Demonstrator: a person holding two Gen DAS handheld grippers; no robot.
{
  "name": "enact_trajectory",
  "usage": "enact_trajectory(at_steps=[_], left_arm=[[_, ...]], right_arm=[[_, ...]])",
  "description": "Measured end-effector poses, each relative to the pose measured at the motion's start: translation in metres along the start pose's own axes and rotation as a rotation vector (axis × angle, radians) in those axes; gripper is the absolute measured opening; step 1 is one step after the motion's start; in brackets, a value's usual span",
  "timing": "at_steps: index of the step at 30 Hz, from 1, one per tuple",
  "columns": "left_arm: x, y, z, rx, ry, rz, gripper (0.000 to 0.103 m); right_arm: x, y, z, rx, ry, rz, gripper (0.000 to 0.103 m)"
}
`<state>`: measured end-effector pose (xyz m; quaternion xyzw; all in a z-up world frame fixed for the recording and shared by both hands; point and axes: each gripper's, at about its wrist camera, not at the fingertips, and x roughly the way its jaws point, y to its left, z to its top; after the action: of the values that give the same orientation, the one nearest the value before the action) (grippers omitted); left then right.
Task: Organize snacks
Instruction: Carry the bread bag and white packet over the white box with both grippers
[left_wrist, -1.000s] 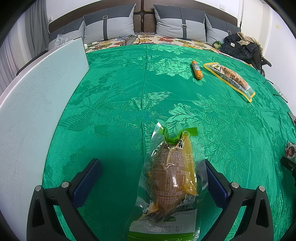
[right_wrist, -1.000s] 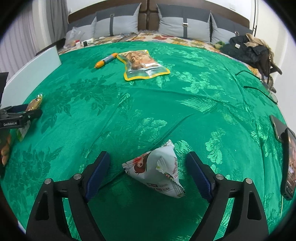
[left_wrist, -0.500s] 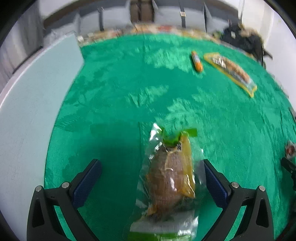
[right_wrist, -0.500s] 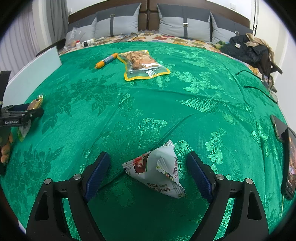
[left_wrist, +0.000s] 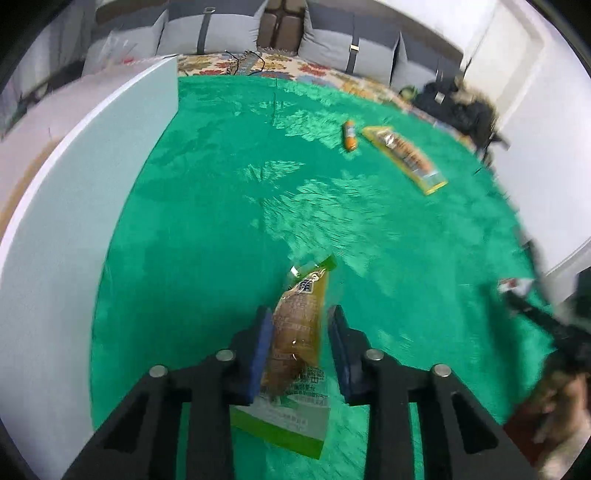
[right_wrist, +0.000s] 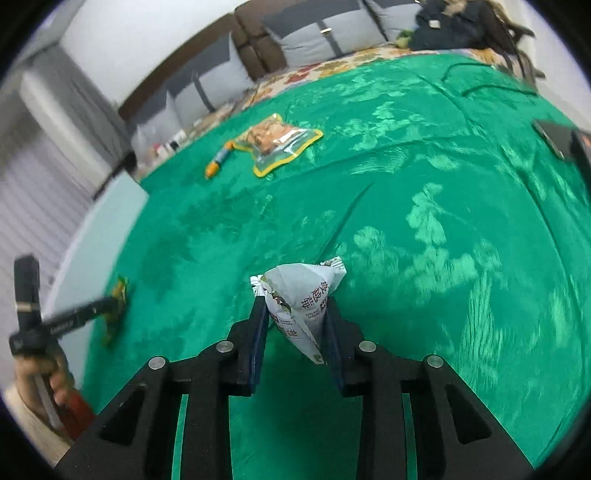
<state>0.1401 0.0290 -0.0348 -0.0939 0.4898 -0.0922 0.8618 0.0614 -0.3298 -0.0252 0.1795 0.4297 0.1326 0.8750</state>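
My left gripper is shut on a clear green-edged pouch holding a brown snack, which hangs lifted off the green bedspread. My right gripper has its jaws closing, and both pads press on a white triangular snack packet held just above the cloth. The left gripper also shows at the left edge of the right wrist view, in a hand. An orange sausage stick and a yellow-edged snack pouch lie farther back on the bedspread.
A pale board runs along the bed's left side. Grey pillows line the headboard. Dark clothes are piled at the back right. A dark phone and a cable lie near the right edge.
Both grippers went from wide open to closed on their snacks. Each snack has come up off the bedspread, and both views have tilted and shifted.
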Motion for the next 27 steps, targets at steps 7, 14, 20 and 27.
enact_trajectory(at_steps=[7, 14, 20, 27], left_arm=[[-0.02, 0.015, -0.016, -0.053, -0.024, -0.048, 0.008], [-0.009, -0.007, -0.025, 0.107, 0.005, 0.016, 0.085], [0.021, -0.012, -0.035, 0.158, 0.09, 0.081, 0.086], [0.028, -0.041, -0.049, 0.325, 0.112, 0.135, 0.083]], right_arm=[[-0.016, 0.041, -0.008, -0.065, -0.037, 0.014, 0.031], [-0.007, 0.058, -0.026, -0.108, -0.003, 0.01, 0.031], [-0.009, 0.054, -0.031, -0.119, -0.006, 0.006, 0.031], [-0.007, 0.045, -0.032, -0.097, -0.007, 0.005, 0.031]])
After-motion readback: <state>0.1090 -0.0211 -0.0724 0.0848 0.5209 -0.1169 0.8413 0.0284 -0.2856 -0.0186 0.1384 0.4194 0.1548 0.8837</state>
